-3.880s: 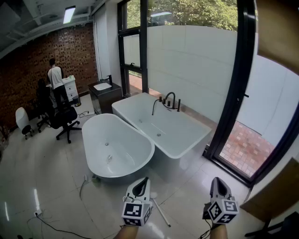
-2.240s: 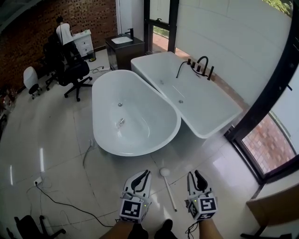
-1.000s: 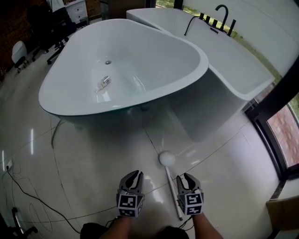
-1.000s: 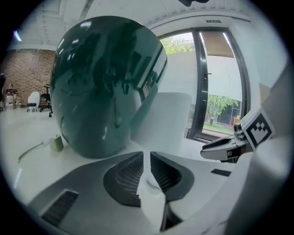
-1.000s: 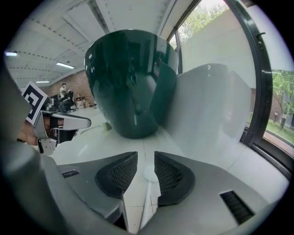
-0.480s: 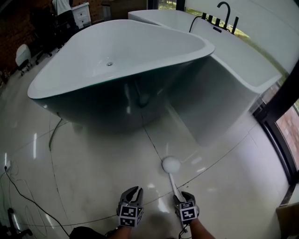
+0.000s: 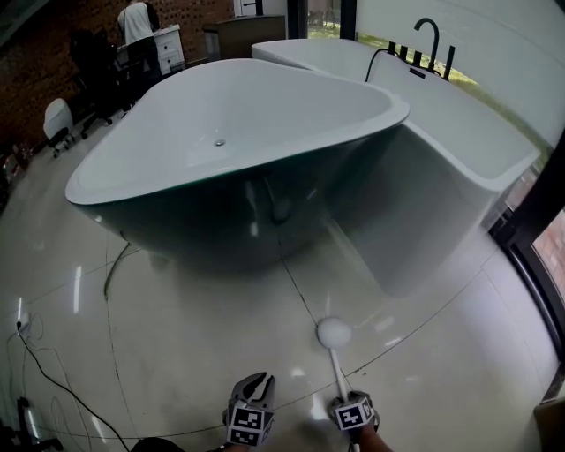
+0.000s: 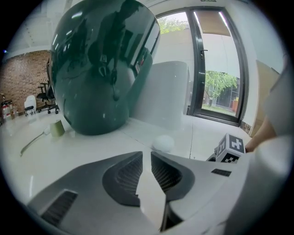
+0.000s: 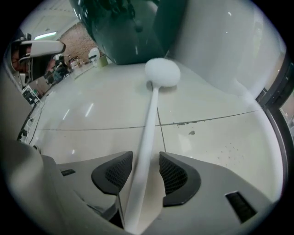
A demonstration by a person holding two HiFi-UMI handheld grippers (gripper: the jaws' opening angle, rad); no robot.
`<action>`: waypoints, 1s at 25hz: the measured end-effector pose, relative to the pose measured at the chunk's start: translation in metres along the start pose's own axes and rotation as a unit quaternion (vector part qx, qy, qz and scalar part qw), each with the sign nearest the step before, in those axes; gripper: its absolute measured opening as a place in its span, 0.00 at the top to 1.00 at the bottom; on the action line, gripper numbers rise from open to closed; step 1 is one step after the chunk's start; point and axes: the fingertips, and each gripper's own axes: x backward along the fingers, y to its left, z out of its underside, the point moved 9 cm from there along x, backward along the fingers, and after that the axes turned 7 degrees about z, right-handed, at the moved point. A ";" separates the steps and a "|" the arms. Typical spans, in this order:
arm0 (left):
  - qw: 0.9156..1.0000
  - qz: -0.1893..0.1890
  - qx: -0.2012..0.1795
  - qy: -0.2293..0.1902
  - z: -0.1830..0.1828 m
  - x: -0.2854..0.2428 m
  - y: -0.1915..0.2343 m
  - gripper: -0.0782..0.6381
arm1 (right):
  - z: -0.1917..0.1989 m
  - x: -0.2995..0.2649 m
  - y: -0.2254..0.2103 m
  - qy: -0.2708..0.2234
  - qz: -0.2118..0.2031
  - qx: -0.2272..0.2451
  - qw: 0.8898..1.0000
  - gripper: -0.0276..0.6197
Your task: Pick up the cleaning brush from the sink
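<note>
The cleaning brush lies on the glossy white floor in front of the tubs, not in any basin. Its round white head (image 7: pixel 335 333) points toward the oval tub, and its thin white handle (image 9: pixel 149 124) runs back to me. My right gripper (image 7: pixel 350 404) points steeply down over the handle's near end. Its jaws have just been opening, and the handle passes between the pads (image 9: pixel 172 174) without being pressed. The left gripper (image 7: pixel 254 383) hovers low just left of it, empty, with a narrow gap showing between its jaws. In the left gripper view, the brush head (image 8: pixel 163 143) sits just beyond the left gripper (image 8: pixel 147 156).
A dark green oval bathtub with a white rim (image 7: pixel 388 119) stands close ahead. A white rectangular tub (image 7: pixel 477 141) with a black faucet (image 7: pixel 430 40) is behind it on the right. A cable (image 7: pixel 40 357) trails at left. A person (image 7: pixel 137 18) and office chairs are far back.
Both grippers have sunk toward the floor, and the head view has dropped lower. The right gripper moved from beside the brush handle to straddle it, and its jaws have widened.
</note>
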 end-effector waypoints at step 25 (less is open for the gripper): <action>1.000 0.000 0.004 -0.031 -0.094 0.078 -0.015 0.81 | -0.056 0.164 0.003 -0.075 0.014 -0.027 0.997 0.87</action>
